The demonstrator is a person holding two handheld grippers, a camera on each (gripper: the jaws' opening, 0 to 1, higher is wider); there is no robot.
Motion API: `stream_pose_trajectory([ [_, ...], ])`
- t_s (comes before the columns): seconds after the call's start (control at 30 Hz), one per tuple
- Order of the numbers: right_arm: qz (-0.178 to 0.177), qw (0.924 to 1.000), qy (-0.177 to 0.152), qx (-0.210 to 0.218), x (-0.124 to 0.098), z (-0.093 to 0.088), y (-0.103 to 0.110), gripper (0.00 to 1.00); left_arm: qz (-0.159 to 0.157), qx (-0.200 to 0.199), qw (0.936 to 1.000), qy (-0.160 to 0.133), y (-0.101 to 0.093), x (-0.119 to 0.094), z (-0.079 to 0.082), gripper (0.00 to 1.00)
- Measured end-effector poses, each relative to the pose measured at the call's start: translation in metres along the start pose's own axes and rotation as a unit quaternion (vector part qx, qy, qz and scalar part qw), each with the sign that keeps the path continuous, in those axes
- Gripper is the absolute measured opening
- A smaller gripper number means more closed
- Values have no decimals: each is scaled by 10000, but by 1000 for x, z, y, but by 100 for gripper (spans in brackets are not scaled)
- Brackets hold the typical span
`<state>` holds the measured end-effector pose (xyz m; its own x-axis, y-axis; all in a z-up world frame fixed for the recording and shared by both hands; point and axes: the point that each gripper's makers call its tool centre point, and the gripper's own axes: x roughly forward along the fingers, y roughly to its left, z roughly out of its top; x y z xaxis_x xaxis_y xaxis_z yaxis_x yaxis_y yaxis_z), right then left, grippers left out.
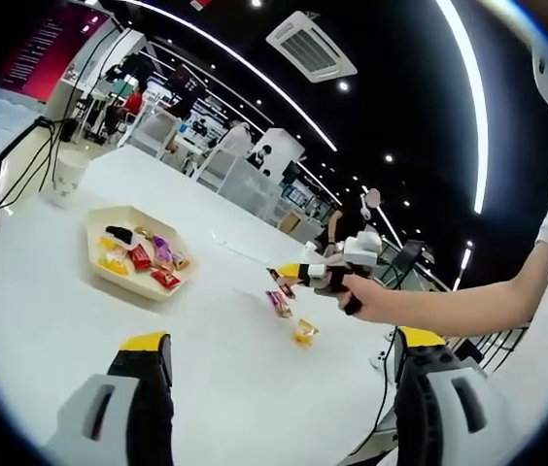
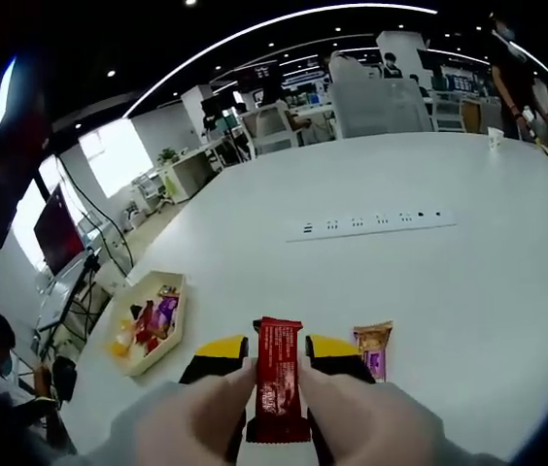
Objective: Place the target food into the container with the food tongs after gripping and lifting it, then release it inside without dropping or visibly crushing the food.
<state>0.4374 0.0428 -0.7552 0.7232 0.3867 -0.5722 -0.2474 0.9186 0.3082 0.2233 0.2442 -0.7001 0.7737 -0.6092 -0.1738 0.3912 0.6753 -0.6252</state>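
A cream hexagonal tray [image 1: 123, 283] holding several wrapped snacks sits on the white table, left of centre in the left gripper view. My left gripper [image 1: 284, 345] stands open over bare table, nothing between its yellow-tipped jaws. To its right a hand holds my right gripper [image 1: 298, 275], shut on a red snack packet [image 1: 285, 285]. In the right gripper view the red snack packet [image 2: 279, 383] is pinched upright in my right gripper [image 2: 277, 348]. The tray [image 2: 179, 320] lies to its left. A purple packet [image 2: 372, 349] rests just right of the jaws.
A purple packet [image 1: 279, 304] and a yellow packet [image 1: 304, 333] lie loose on the table under the right gripper. A paper cup [image 1: 65, 175] stands at the far left. A white power strip [image 2: 371, 225] crosses the table further off. Desks and people fill the background.
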Motion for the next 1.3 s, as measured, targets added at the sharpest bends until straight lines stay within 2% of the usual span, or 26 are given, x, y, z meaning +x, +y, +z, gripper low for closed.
stream_pose_trajectory([
  [0.2, 159, 9999, -27, -56, -1, 4, 8, 23, -142, 66, 9998, 140, -6, 2, -5, 95],
  [0.37, 205, 9998, -30, -81, -5, 4, 13, 23, -136, 127, 9998, 97, -6, -1, -5, 94],
  [0.47, 359, 9993, 66, -111, -7, -1, 21, 23, -133, 95, 9999, 49, -7, -2, -7, 94],
  [0.5, 337, 9991, 89, -225, -8, -3, 21, 23, -135, 97, 9999, 38, -7, -2, -7, 94],
  [0.67, 357, 9992, 88, -155, -16, -9, 26, 23, -162, 43, 9999, 2, -11, -2, -8, 94],
  [0.77, 326, 9979, 132, -546, -19, -12, 32, 23, -202, 78, 9998, 27, -13, -1, -8, 94],
  [0.8, 348, 9980, 125, -507, -20, -12, 34, 23, -209, 88, 9997, 51, -13, -1, -8, 94],
  [1.3, 465, 9965, -90, -694, -32, 7, 43, 23, -129, 15, 9999, -99, -12, -4, -3, 94],
])
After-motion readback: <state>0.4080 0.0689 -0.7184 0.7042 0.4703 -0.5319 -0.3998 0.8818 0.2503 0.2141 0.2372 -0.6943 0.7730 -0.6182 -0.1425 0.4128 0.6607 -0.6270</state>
